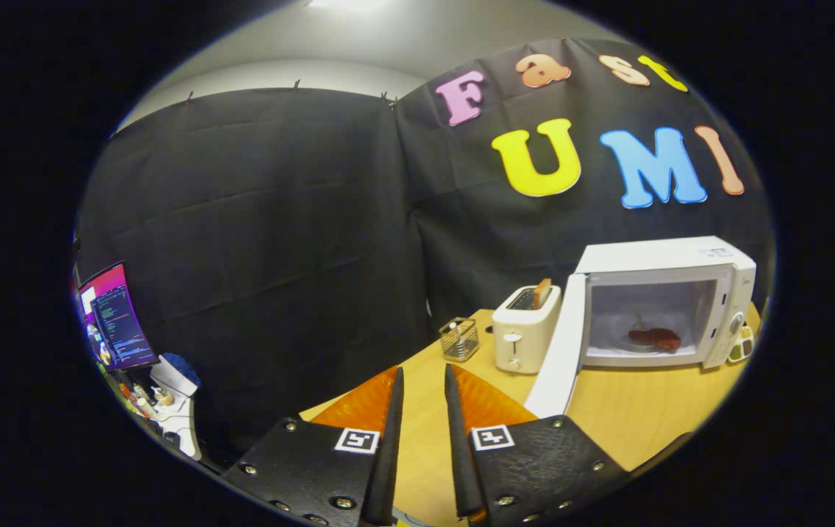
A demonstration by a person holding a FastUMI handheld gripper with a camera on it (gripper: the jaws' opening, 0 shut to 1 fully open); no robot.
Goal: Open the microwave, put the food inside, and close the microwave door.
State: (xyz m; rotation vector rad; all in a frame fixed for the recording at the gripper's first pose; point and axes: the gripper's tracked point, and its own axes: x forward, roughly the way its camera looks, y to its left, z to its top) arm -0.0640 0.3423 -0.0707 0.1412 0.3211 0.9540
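Note:
A white microwave (pixel 669 260) stands on the wooden table (pixel 629 413), far ahead and to the right of my fingers. Its door (pixel 555 359) is swung wide open toward me on the left side. Inside, a reddish-brown piece of food (pixel 655 337) lies on the turntable. My gripper (pixel 423 375) is held low over the table's left part, well short of the microwave. Its fingers stand slightly apart with only bare table showing between them, so it is open and holds nothing.
A white toaster (pixel 525 329) with a slice of bread in it stands just left of the open door. A small wire basket (pixel 459 339) sits left of the toaster. Off the table to the far left are a lit monitor (pixel 113 318) and a white stand (pixel 176 399).

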